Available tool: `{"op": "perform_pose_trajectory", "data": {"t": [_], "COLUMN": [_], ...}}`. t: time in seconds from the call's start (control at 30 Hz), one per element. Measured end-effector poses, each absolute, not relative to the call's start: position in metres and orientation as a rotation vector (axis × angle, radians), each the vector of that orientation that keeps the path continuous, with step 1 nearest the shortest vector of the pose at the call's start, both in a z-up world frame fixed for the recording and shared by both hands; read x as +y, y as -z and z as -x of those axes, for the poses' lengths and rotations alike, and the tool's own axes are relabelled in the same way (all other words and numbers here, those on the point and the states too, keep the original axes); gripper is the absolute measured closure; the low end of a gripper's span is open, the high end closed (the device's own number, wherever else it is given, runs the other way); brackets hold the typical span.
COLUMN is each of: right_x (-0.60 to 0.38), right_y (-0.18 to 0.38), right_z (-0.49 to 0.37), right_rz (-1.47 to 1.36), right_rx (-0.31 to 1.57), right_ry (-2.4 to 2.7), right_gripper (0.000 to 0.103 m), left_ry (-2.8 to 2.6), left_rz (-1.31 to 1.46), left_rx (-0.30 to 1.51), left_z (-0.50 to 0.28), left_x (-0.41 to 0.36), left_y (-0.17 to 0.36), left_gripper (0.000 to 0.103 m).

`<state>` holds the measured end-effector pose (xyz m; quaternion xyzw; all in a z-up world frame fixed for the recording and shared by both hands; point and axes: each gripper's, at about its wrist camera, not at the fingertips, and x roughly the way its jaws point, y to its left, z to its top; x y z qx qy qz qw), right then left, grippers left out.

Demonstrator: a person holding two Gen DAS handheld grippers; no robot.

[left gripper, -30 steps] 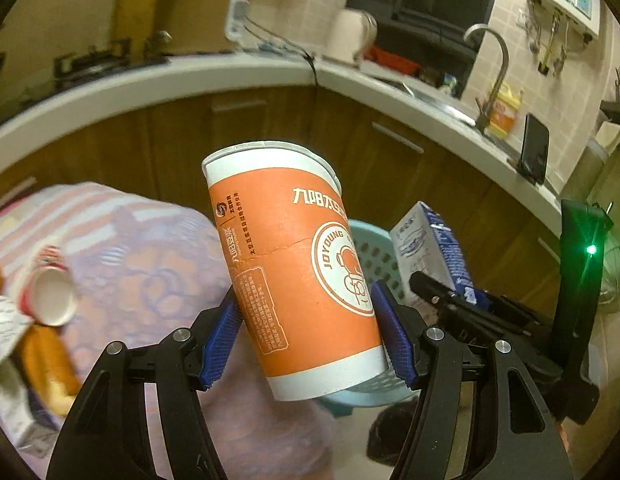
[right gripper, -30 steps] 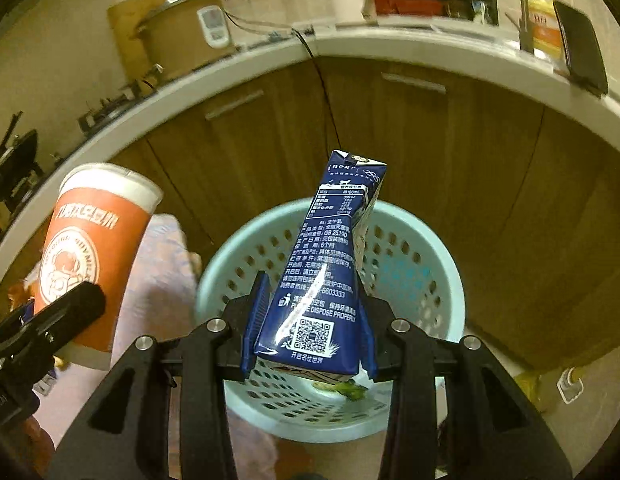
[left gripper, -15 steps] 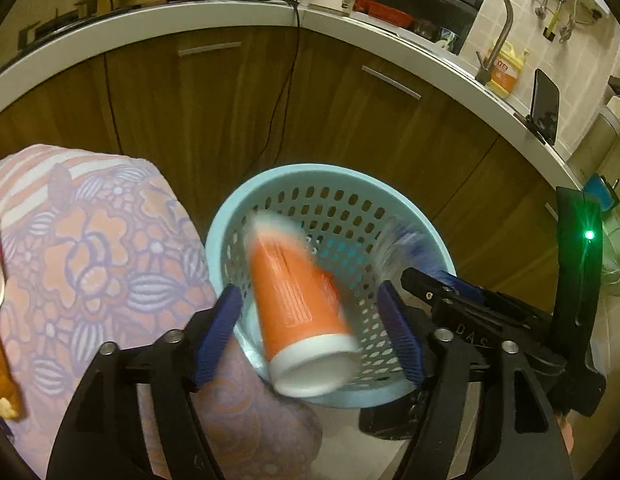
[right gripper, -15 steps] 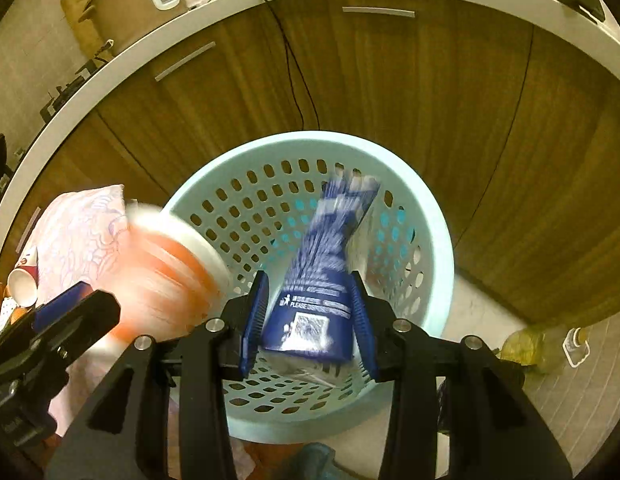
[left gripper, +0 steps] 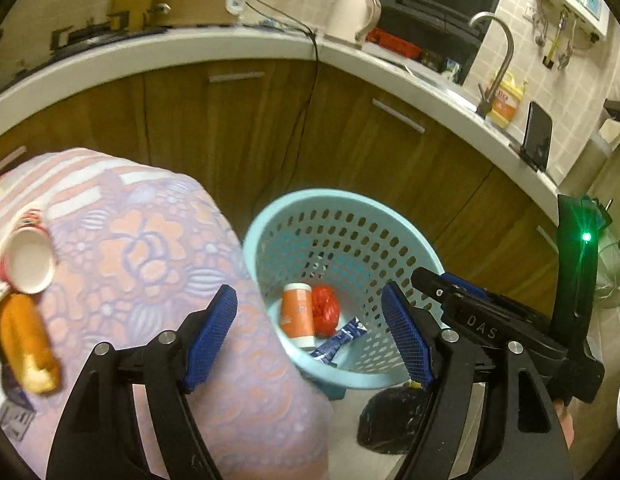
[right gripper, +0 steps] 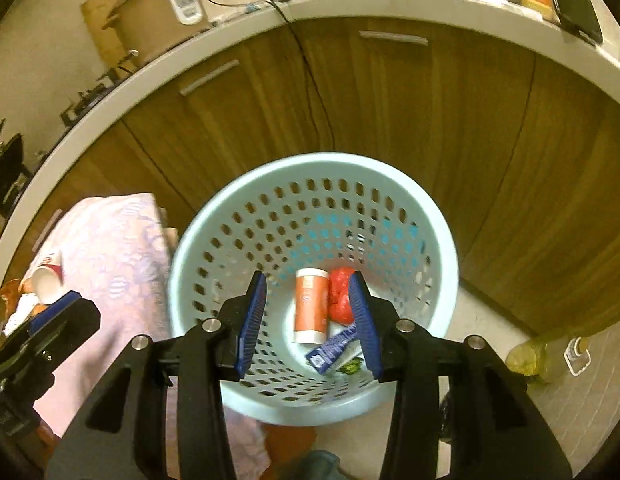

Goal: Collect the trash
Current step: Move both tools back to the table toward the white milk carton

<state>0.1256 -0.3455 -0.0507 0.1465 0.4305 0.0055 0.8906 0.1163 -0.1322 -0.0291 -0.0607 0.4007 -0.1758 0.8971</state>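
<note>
Both tongs spread wide and empty: left gripper (left gripper: pixel 310 336) hanging over the near rim of the light-blue perforated basket (right gripper: pixel 310 168), right gripper (right gripper: pixel 308 320) directly above its opening. At the bottom of the basket, lying on their sides: orange paper cup (right gripper: pixel 309 308), crumpled red plastic bag (right gripper: pixel 339 296) touching it, blue milk carton (right gripper: pixel 334 348) just below both. Still out on the floral-clothed table (left gripper: pixel 142 248) beside the basket: a small red-and-white paper cup (left gripper: pixel 26 260) tipped with its mouth toward the lens, and just under it something orange-brown and elongated (left gripper: pixel 24 348), too blurred to name.

Risks, as a judgement: a cramped reach back to the table, with the left tool passing close to the basket rim, likely enough to knock or tip the light basket. Small tipped cup liable to roll off the cloth edge if nudged rather than pinched across its wall. Two tools close together over one opening, so a crossing swing could clash them.

Left wrist view alone: faucet (left gripper: pixel 498 40), propped phone (left gripper: pixel 538 140), dark bag on the floor (left gripper: pixel 390 420) by the basket foot, the right tool with its green light. Right wrist view alone: rice cooker (right gripper: pixel 150 16) on the counter, yellowish bottle (right gripper: pixel 546 360) on the floor tiles, a greenish scrap under the carton
</note>
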Motion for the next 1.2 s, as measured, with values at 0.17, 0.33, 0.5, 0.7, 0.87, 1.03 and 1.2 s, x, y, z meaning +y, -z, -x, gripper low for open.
{"op": "perform_pose_trajectory", "data": {"t": [0.17, 0.33, 0.5, 0.7, 0.87, 1.03, 1.2], "right_x": [-0.314, -0.266, -0.215, -0.173, -0.141, -0.131, -0.133], "right_y": [0.025, 0.008, 0.004, 0.010, 0.031, 0.045, 0.045], "right_z": [-0.113, -0.099, -0.089, -0.078, -0.069, -0.072, -0.075], "right_rz": [-0.272, -0.209, -0.148, -0.106, -0.035, -0.028, -0.038], "right_rx": [0.833, 0.781, 0.779, 0.774, 0.753, 0.788, 0.791], "right_ry": [-0.090, -0.193, -0.282, -0.347, -0.365, -0.370, -0.372], "right_gripper": [0.063, 0.063, 0.064, 0.063, 0.064, 0.064, 0.064], "left_ry": [0.306, 0.211, 0.056, -0.085, -0.136, -0.167, -0.243], "left_rz": [0.150, 0.178, 0.212, 0.270, 0.320, 0.307, 0.259], "left_rx": [0.761, 0.701, 0.660, 0.683, 0.742, 0.785, 0.825], "left_z": [-0.089, -0.058, -0.024, 0.005, 0.001, -0.017, -0.040], "left_x": [-0.097, -0.052, 0.003, 0.058, 0.074, 0.067, 0.059], "left_y": [0.006, -0.013, -0.020, -0.002, 0.024, 0.038, 0.047], "left_gripper": [0.030, 0.030, 0.030, 0.025, 0.021, 0.020, 0.020]}}
